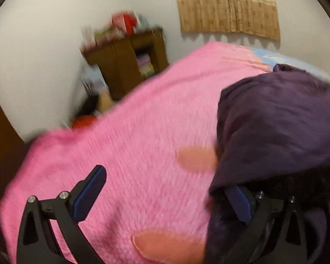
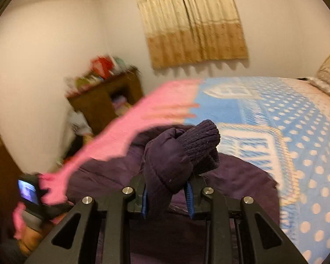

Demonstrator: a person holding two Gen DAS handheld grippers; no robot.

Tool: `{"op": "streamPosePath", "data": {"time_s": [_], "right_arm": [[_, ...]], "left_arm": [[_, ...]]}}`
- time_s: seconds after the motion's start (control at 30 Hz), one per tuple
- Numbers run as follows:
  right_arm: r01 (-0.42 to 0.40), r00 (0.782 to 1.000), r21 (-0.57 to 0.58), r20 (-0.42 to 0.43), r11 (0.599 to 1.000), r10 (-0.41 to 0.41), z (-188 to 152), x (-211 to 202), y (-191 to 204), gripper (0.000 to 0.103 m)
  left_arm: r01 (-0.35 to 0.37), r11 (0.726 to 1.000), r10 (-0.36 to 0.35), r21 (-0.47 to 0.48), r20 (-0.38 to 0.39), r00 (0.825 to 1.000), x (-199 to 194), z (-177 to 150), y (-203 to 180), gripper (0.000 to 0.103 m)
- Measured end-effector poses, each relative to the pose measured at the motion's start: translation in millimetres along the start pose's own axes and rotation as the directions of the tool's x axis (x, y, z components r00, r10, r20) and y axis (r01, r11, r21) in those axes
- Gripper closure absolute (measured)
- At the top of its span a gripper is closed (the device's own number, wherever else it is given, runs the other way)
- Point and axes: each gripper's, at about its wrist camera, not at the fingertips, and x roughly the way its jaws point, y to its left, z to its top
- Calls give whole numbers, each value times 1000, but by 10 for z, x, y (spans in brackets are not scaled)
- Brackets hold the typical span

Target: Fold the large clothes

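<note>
A dark purple padded jacket (image 1: 279, 118) lies bunched on the right of a fluffy pink blanket (image 1: 129, 145) that covers the bed. My left gripper (image 1: 165, 195) stands wide open over the blanket. Its left finger (image 1: 90, 189) is bare, and jacket cloth drapes over its right finger (image 1: 242, 204). In the right wrist view my right gripper (image 2: 167, 198) is shut on the jacket's sleeve (image 2: 167, 167), just below the ribbed knit cuff (image 2: 202, 138), and holds it above the rest of the jacket (image 2: 242, 176). The pink blanket (image 2: 125, 136) shows blurred behind it.
A blue bedsheet with pale dots (image 2: 296, 132) covers the bed to the right, with a pillow (image 2: 329, 74) at its far end. A brown wooden cabinet (image 1: 129, 66) piled with things stands by the white wall. A beige curtain (image 2: 193, 22) hangs above the bed.
</note>
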Motion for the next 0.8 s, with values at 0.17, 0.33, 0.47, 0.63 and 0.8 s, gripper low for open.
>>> {"op": "streamPosePath", "data": {"time_s": [0.17, 0.33, 0.47, 0.63, 0.8], "right_arm": [[131, 961, 11, -248, 991, -124, -555, 840, -396, 75], [85, 973, 129, -223, 988, -54, -786, 725, -622, 51], [174, 977, 101, -143, 980, -158, -667, 371, -591, 50], [91, 995, 57, -39, 994, -89, -323, 179, -258, 50], [-10, 990, 40, -141, 999, 15, -299, 565, -108, 50]], "left_arm": [[3, 998, -10, -69, -98, 995, 52, -385, 296, 0], [88, 988, -90, -123, -11, 996, -356, -284, 471, 0], [144, 983, -125, -111, 163, 979, -743, 147, 354, 0], [102, 994, -107, 35, 192, 976, -549, 669, -252, 0], [-6, 995, 4, 103, 22, 1000, -70, 487, -516, 0]]}}
